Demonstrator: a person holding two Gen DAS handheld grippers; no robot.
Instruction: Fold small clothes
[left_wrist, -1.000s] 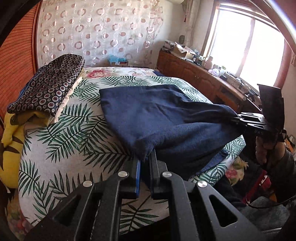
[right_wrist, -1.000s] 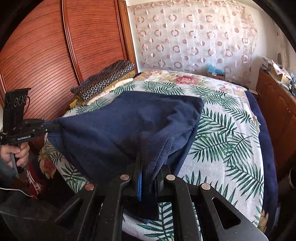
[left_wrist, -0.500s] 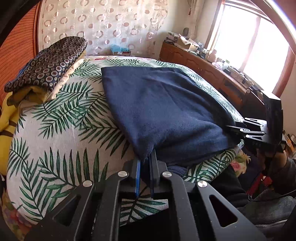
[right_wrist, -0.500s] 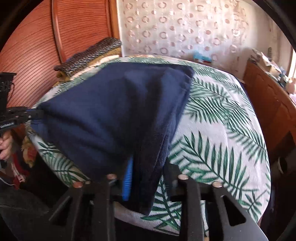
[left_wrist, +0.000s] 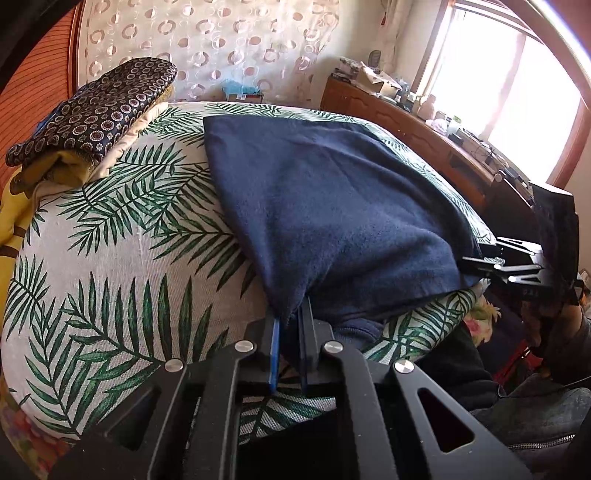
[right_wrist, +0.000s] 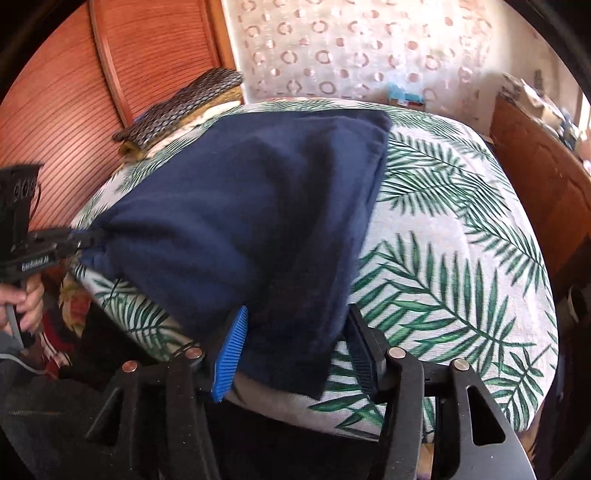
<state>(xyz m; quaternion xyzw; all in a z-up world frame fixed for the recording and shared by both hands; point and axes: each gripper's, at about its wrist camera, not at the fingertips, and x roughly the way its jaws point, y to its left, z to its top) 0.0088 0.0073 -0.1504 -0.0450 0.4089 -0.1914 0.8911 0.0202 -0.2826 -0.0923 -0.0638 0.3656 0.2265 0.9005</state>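
A dark blue fleece garment (left_wrist: 332, 206) lies folded over on the palm-leaf bedspread (left_wrist: 122, 258). It also shows in the right wrist view (right_wrist: 240, 221). My left gripper (left_wrist: 290, 321) is shut on the garment's near left corner at the bed's front edge. It appears in the right wrist view (right_wrist: 77, 240), still pinching that corner. My right gripper (right_wrist: 295, 328) is open, its jaws wide apart on either side of the garment's near right corner, which rests loose between them. In the left wrist view the right gripper (left_wrist: 480, 258) sits at the garment's right corner.
A stack of folded patterned clothes (left_wrist: 96, 110) lies at the bed's far left. A wooden sideboard (left_wrist: 424, 140) with clutter runs along the right under the window. A ribbed wooden wardrobe (right_wrist: 92, 92) stands left of the bed.
Both grippers lowered the folded-over garment onto the bed. My right gripper opened and let go of its corner. The left stays shut on its corner.
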